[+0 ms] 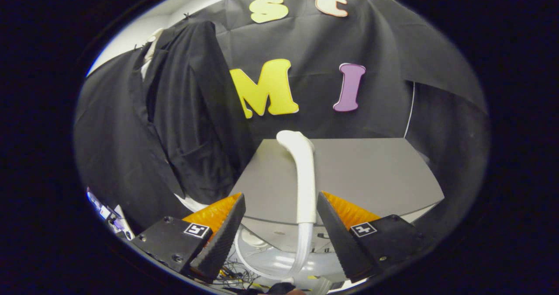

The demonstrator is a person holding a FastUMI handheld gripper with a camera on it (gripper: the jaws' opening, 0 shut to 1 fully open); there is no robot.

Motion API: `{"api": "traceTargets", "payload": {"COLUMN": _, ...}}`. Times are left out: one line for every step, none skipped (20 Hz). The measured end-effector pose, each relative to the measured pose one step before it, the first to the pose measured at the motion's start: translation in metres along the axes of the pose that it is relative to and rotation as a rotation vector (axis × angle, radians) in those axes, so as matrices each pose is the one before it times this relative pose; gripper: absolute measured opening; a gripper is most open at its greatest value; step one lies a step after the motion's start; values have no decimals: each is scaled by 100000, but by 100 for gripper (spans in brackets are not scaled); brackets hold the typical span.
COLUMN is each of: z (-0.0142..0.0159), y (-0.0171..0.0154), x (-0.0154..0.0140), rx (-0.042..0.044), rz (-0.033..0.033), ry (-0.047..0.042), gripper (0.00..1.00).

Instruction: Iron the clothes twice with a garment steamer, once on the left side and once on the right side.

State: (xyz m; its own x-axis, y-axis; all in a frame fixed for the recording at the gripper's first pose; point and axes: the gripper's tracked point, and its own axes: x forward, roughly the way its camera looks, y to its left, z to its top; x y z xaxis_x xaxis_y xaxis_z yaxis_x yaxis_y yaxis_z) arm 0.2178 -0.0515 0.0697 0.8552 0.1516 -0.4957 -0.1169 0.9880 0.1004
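A black garment [188,111] hangs on a white hanger [150,50] against the booth's wall, beyond and to the left of my fingers. The white garment steamer [303,172] lies on the grey table [375,172], its curved head pointing away toward the wall. Its handle runs back between my fingers, close to the right one. A translucent hose [301,251] drops from the handle over the table's front edge and loops below. My gripper [279,199] is open, its jaws wide apart on either side of the handle, not pressing on it.
The garment's lower hem hangs beside the table's left edge. Tangled cables [233,271] lie on the floor under my fingers. Small coloured items [107,214] sit low at the left. A thin white line [410,111] runs down the wall at the table's far right corner.
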Motion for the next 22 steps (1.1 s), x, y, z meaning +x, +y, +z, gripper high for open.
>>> {"api": "traceTargets", "payload": {"z": 414, "y": -975, "x": 770, "rx": -240, "rz": -1738, "ry": 1973, "gripper": 100}}
{"api": "traceTargets", "payload": {"z": 245, "y": -825, "x": 970, "rx": -352, "rz": -967, "ry": 2355, "gripper": 100}}
{"api": "traceTargets", "payload": {"z": 209, "y": -708, "x": 753, "rx": 338, "rz": -1070, "ry": 2162, "gripper": 100}}
{"api": "traceTargets", "payload": {"z": 83, "y": -623, "x": 762, "rx": 265, "rz": -495, "ry": 1983, "gripper": 100}}
{"api": "traceTargets", "payload": {"z": 222, "y": -570, "x": 723, "rx": 648, "rz": -696, "ry": 1948, "gripper": 100}}
{"api": "traceTargets", "payload": {"z": 63, "y": -317, "x": 526, "rx": 413, "rz": 98, "ry": 2046, "gripper": 100}}
{"api": "traceTargets", "payload": {"z": -58, "y": -215, "x": 722, "rx": 516, "rz": -279, "ry": 2079, "gripper": 100}}
{"api": "traceTargets", "payload": {"z": 157, "y": -328, "x": 860, "rx": 298, "rz": -151, "ry": 1884, "gripper": 100}}
{"api": "traceTargets", "payload": {"z": 25, "y": -463, "x": 784, "rx": 204, "rz": -798, "ry": 2281, "gripper": 100}}
{"api": "traceTargets", "payload": {"z": -192, "y": -343, "x": 545, "rx": 509, "rz": -475, "ry": 2060, "gripper": 100}}
{"api": "traceTargets", "payload": {"z": -64, "y": -318, "x": 684, "rx": 283, "rz": -208, "ry": 2157, "gripper": 100}}
{"api": "traceTargets", "payload": {"z": 31, "y": -254, "x": 631, "rx": 402, "rz": -246, "ry": 1527, "gripper": 100}}
{"api": "traceTargets", "payload": {"z": 43, "y": -297, "x": 570, "rx": 21, "rz": -522, "ry": 1515, "gripper": 100}}
{"api": "traceTargets", "payload": {"z": -117, "y": -52, "x": 315, "rx": 644, "rz": 481, "ry": 1342, "gripper": 100}}
{"api": "traceTargets", "payload": {"z": -69, "y": 100, "x": 409, "rx": 543, "rz": 397, "ry": 2010, "gripper": 100}}
{"api": "traceTargets", "payload": {"z": -272, "y": -132, "x": 181, "rx": 624, "rz": -222, "ry": 1411, "gripper": 100}}
{"api": "traceTargets", "payload": {"z": -127, "y": 10, "x": 205, "rx": -374, "rz": -478, "ry": 1396, "gripper": 100}}
{"api": "traceTargets", "payload": {"z": -131, "y": 57, "x": 284, "rx": -215, "rz": -821, "ry": 1209, "gripper": 100}}
{"api": "traceTargets", "payload": {"z": -93, "y": 61, "x": 187, "rx": -214, "rz": -660, "ry": 1365, "gripper": 100}}
{"api": "traceTargets", "payload": {"z": 29, "y": 223, "x": 312, "rx": 540, "rz": -528, "ry": 1182, "gripper": 100}}
{"api": "traceTargets", "payload": {"z": -159, "y": 142, "x": 243, "rx": 379, "rz": 5, "ry": 1743, "gripper": 100}}
{"api": "traceTargets", "payload": {"z": -232, "y": -48, "x": 326, "rx": 600, "rz": -346, "ry": 1871, "gripper": 98}}
